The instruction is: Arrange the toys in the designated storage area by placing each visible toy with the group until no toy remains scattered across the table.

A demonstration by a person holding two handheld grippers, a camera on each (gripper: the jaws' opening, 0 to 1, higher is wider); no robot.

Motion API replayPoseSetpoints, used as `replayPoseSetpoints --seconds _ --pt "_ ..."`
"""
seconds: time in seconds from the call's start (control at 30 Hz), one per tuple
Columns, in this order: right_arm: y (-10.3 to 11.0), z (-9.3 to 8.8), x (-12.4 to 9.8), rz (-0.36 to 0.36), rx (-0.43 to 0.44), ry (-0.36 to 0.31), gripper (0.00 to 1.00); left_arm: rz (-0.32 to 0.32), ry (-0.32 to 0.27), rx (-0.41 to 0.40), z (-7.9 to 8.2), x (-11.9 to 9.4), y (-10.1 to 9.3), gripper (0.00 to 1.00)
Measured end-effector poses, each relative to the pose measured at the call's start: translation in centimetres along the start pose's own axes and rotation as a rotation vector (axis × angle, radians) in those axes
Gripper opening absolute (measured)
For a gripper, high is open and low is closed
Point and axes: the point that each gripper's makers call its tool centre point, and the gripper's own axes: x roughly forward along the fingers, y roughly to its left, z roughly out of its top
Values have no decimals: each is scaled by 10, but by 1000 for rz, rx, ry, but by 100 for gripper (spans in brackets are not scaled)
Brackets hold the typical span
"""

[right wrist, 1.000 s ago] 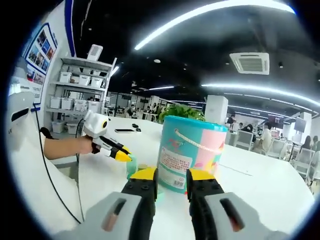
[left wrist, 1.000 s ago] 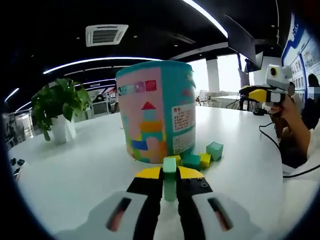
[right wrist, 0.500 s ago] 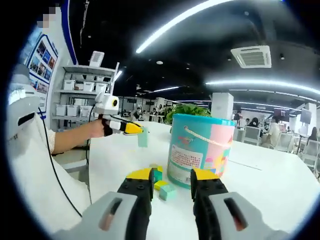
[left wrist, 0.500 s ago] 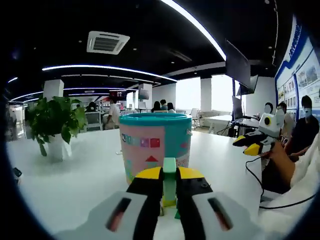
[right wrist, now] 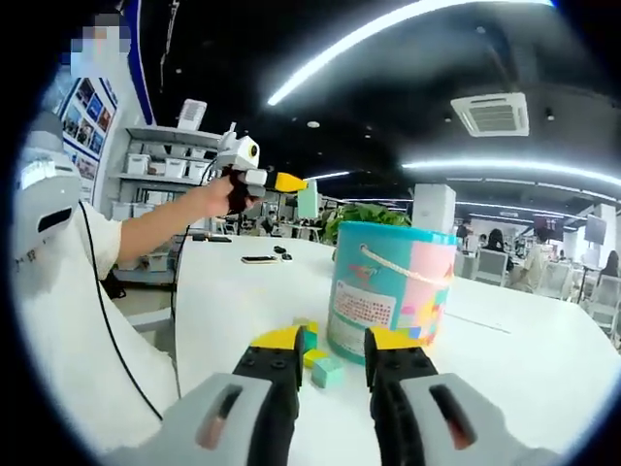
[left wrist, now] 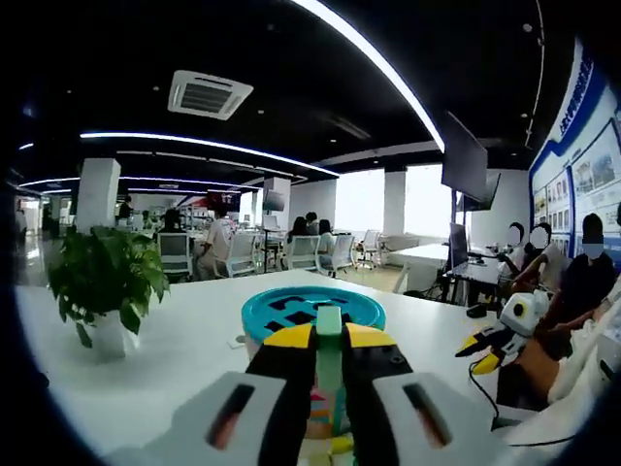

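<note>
My left gripper is shut on a light green block, held above the open top of the teal and pink toy bucket. In the right gripper view the left gripper is raised high in a person's hand, with the green block in its jaws, left of and higher than the bucket. My right gripper stands open low over the white table, nothing between its fingers. Several small blocks lie at the bucket's foot, just beyond its tips.
A potted plant stands on the table left of the bucket. The right gripper shows at the right of the left gripper view, with a cable beside it. A phone lies far back on the table. People sit at desks behind.
The left gripper has risen with the green block from table level to above the bucket's rim. The right gripper has stayed open near the blocks.
</note>
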Motion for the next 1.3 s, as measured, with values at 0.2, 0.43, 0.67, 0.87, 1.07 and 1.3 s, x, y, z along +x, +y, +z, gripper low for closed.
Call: replayPoseSetpoints --seconds 0.2,0.43,0.67,0.87,1.07,1.3 --pt "0 5 -5 -6 16 7 28 -11 21 54 15 16 1 10" --pt "-2 7 -10 -36 -5 32 36 -26 -26 103 50 41 11 10" --pt "-3 9 -8 -47 -43 33 33 -52 -1 78 53 70 17 10" --pt "-1 14 -7 -41 -57 23 31 -8 36 26 32 94 38 10" --pt "-5 18 -12 -61 -74 11 30 -31 42 14 23 115 34 10" --pt "-6 14 -14 -64 -75 17 30 -13 111 63 7 128 27 10"
